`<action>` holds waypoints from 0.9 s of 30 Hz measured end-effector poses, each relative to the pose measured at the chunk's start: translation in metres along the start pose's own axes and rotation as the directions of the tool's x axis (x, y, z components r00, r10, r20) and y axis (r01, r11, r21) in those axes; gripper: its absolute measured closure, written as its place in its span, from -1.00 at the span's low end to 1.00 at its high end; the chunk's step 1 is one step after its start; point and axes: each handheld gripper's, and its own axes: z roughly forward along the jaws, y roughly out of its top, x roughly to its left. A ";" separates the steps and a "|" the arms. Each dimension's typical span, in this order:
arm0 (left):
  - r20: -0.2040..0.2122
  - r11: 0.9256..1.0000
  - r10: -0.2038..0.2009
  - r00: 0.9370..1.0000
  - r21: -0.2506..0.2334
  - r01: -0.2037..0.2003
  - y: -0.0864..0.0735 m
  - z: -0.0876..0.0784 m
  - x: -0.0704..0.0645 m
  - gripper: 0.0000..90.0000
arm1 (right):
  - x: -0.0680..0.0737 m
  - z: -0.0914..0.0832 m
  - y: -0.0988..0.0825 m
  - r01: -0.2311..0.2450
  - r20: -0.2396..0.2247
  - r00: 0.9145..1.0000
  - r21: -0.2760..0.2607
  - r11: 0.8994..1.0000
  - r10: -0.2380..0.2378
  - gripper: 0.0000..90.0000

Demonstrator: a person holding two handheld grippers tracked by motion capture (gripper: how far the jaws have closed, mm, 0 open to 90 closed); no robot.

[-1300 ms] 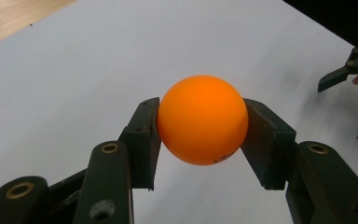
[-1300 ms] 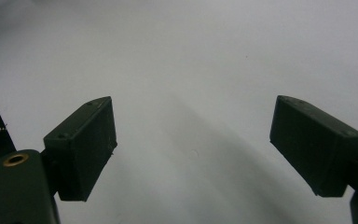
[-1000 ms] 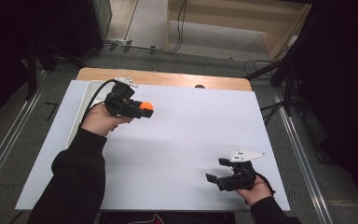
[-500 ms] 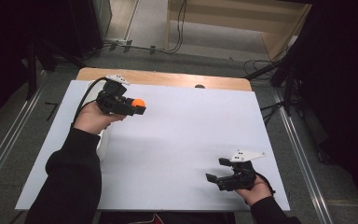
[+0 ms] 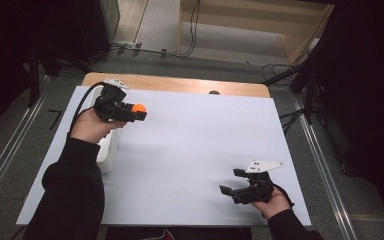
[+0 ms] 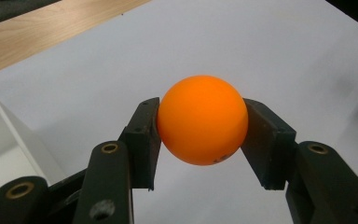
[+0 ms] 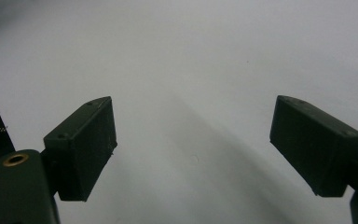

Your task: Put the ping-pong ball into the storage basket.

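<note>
The tabletop is the biggest thing here — a wide white sheet over a wooden board, whose far edge shows as a bare strip. At its left side lies a white box-like container, just under the person's left forearm; its contents cannot be made out. The left gripper hangs above the far-left part of the sheet, clenched on the orange ball, 1 jaw on each side at about its widest girth. The right gripper rests near the front-right corner, its 2 jaws spread wide with nothing between them.

The ball looks smooth, light and hollow, likely a table-tennis ball — so it would probably squirt out of an off-centre pinch and roll or bounce if let go high. A gentle hold across the middle suits it. Nothing else stands in its way on the sheet.
</note>
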 end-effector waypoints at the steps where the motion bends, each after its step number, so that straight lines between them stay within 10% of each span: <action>1: -0.002 1.000 -0.005 1.000 -0.006 0.005 0.000 0.000 0.000 0.13 | 0.000 0.000 0.000 0.002 0.000 1.000 0.003 1.000 -0.002 -0.71; 27: -0.099 0.997 -0.075 0.992 -0.012 0.074 -0.014 -0.012 0.026 0.13 | 0.000 0.001 0.000 0.002 -0.001 1.000 0.015 1.000 -0.002 -0.71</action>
